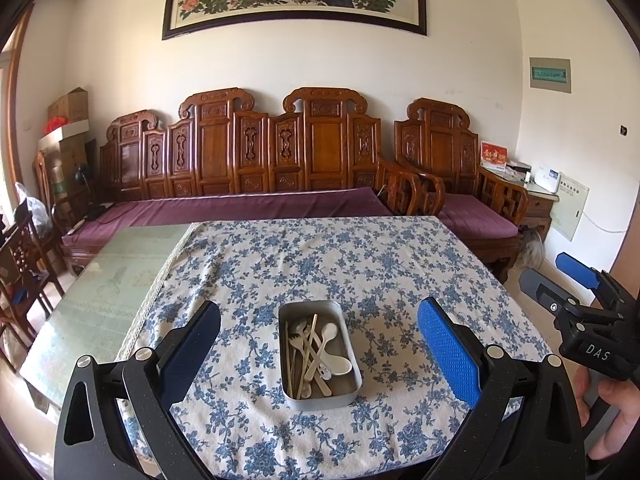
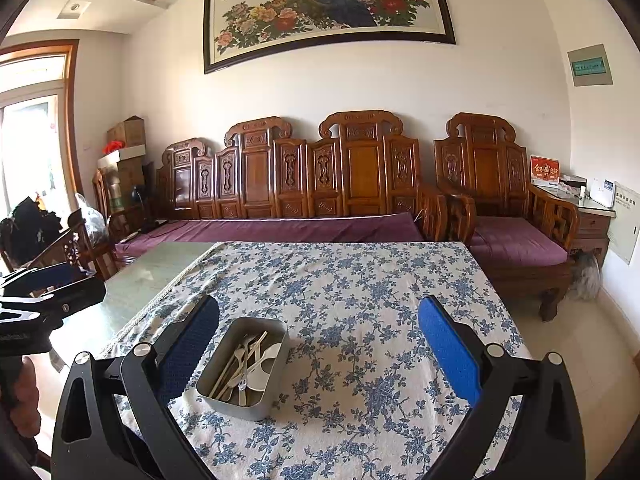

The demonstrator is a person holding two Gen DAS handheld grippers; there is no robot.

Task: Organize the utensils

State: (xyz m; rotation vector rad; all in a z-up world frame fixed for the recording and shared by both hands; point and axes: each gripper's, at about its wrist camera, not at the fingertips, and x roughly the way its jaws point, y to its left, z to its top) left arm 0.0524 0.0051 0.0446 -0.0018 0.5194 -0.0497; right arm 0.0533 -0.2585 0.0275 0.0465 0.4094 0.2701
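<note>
A rectangular metal tray (image 1: 352,364) (image 2: 216,366) sits on the blue floral tablecloth (image 1: 360,264) (image 2: 360,304). Inside it lie several white spoons (image 1: 338,366) (image 2: 262,364), forks and pale chopsticks (image 1: 308,344) (image 2: 232,368), jumbled together. My left gripper (image 1: 320,344) hovers above the near edge of the table, open, with the tray framed between its blue pads and nothing held. My right gripper (image 2: 320,344) is also open and empty, with the tray just inside its left finger. The right gripper (image 1: 580,288) shows at the right edge of the left wrist view; the left gripper (image 2: 44,284) shows at the left edge of the right wrist view.
A green glass tabletop (image 1: 112,280) is bare left of the cloth. A carved wooden sofa with purple cushions (image 1: 240,208) lines the far wall, an armchair (image 1: 472,208) stands at right, and wooden chairs (image 1: 24,272) at left. A person's hand (image 1: 616,400) holds the right gripper.
</note>
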